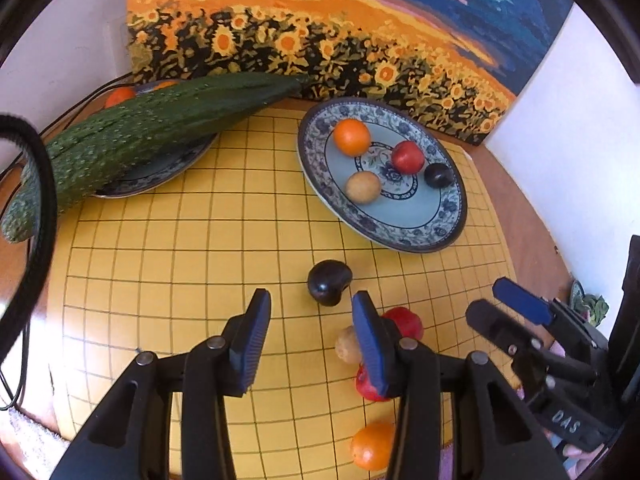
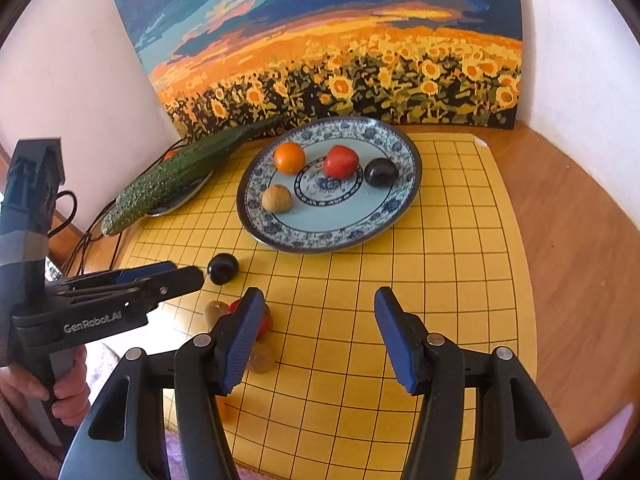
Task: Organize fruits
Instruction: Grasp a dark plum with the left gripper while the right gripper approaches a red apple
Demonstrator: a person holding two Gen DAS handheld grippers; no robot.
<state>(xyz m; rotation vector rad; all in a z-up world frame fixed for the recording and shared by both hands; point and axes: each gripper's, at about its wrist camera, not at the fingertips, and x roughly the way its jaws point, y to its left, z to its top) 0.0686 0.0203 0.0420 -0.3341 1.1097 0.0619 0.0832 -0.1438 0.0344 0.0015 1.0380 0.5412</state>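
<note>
- Fruits: four sit on the big plate (image 2: 404,184) at the back of the yellow grid board (image 2: 440,320), namely an orange (image 2: 289,157), a red fruit (image 2: 341,161), a dark plum (image 2: 381,172) and a tan fruit (image 2: 276,198); probably they are the sorted ones, one of each kind.
- A long cucumber (image 1: 160,128) lies across a second plate (image 1: 176,168) at the left, likely kept apart because it is no fruit.
- Loose fruit waits on the board near the camera: a dark plum (image 1: 329,282), red ones (image 1: 406,320), a tan one (image 1: 347,346) and an orange (image 1: 372,446) (the orange shows clearly only in the left view).
- The left gripper (image 1: 310,306) points down just short of the loose plum, jaws apart and narrow, holding nothing; I judge the plum its next pick.
- The right gripper (image 2: 318,304) hangs over bare board, jaws wider and empty.
- The right view alone shows a hand (image 2: 60,392) on the left gripper's handle.
- The left view alone shows an orange (image 1: 119,96) behind the cucumber.
</note>
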